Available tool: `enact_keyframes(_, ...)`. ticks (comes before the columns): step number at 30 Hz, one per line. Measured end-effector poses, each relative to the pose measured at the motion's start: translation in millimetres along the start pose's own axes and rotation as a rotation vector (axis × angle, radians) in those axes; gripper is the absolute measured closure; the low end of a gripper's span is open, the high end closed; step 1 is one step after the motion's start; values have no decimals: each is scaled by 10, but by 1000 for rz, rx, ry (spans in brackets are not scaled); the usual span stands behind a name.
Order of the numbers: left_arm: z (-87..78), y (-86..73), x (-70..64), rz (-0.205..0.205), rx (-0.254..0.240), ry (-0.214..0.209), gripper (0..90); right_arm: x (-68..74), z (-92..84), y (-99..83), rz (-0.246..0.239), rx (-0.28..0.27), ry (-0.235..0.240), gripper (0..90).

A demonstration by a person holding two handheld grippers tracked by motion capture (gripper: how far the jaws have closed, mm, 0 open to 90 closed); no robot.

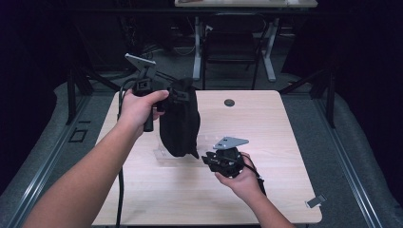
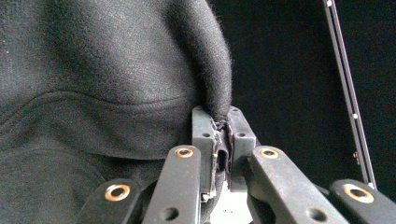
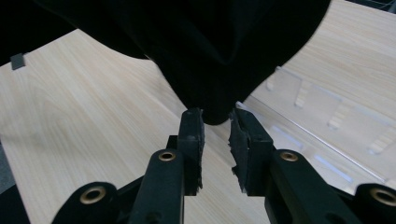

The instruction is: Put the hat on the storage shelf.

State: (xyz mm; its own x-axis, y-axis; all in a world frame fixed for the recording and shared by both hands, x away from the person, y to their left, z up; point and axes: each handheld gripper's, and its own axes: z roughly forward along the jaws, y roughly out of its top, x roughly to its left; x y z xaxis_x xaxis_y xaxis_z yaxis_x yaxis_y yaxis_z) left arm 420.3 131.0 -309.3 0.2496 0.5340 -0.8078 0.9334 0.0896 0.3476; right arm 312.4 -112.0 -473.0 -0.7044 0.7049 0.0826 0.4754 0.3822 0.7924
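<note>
My left tongs (image 1: 167, 97) are pressed together on a fold of the black cloth (image 1: 179, 124), pinching it near its top and holding it up over the desk (image 1: 266, 123), toward the far left corner. The cloth hangs down, its lower tip just above the wood at the middle. My right tongs (image 3: 215, 122) sit just below that tip, near the desk's middle, their jaws apart with a narrow gap, nothing pressed between them. A clear plastic stand (image 3: 322, 126) lies on the desk beside the cloth.
</note>
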Motion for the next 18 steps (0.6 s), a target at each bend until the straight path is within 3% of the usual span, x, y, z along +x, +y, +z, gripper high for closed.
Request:
enact_keyframes(9,47,-3,-18,3,8,-10,853,181,81,146,-55,-8,18,749)
enact_keyframes(18,69,-2,-21,2,9,-15,852,227,140,186,-89,11,-28,812)
